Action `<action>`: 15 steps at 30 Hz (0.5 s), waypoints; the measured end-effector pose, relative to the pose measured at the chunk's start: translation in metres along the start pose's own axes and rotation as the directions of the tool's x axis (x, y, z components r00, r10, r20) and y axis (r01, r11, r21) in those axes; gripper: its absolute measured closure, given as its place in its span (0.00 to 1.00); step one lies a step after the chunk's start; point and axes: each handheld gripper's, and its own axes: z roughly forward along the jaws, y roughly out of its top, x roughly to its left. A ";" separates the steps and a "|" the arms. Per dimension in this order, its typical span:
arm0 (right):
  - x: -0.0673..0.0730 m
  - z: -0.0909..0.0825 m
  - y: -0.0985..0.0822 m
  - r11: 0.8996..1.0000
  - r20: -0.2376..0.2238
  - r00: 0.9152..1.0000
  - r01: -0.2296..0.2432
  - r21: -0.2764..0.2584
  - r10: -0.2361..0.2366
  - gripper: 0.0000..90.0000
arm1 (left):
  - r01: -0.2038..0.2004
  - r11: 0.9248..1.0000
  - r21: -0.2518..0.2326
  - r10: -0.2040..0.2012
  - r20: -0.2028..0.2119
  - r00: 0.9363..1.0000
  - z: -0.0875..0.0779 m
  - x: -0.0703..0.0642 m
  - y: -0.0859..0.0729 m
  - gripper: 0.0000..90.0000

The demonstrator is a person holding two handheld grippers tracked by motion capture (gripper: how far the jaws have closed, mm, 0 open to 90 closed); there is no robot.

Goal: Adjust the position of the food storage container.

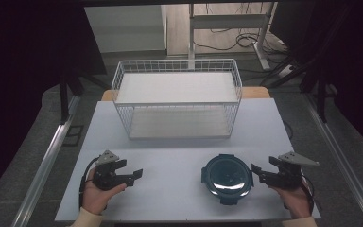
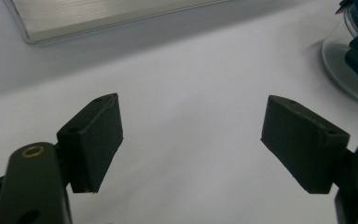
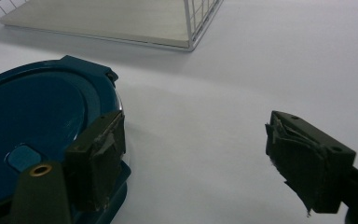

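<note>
On the white counter (image 1: 170,161), near the front and just left of the right tongs (image 1: 261,173), sits a round food box (image 1: 227,178) with a dark blue lid. It looks hard, smooth and a bit slippery. Grab a side clip on its rim. It is round and lies flat, lid up. Both the right and left tongs (image 1: 134,176) are apart and hold nothing.

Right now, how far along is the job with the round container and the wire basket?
Nothing looks done yet: the round dark teal lidded container sits on the white table, and the white wire basket holds nothing. In hand: the right gripper, jaws open, is beside the container. Gripping and moving it remain.
</note>
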 end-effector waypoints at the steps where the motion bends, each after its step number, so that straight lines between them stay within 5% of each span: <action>1: 0.000 0.000 0.000 1.000 -0.003 1.000 -0.002 0.001 0.002 0.22 | 0.000 1.000 -0.001 0.000 0.000 1.000 0.000 0.000 0.000 0.23; 15: -0.001 -0.003 0.001 1.000 0.006 1.000 -0.002 0.014 0.002 0.22 | 0.003 1.000 0.010 -0.003 -0.009 1.000 0.002 0.001 -0.001 0.23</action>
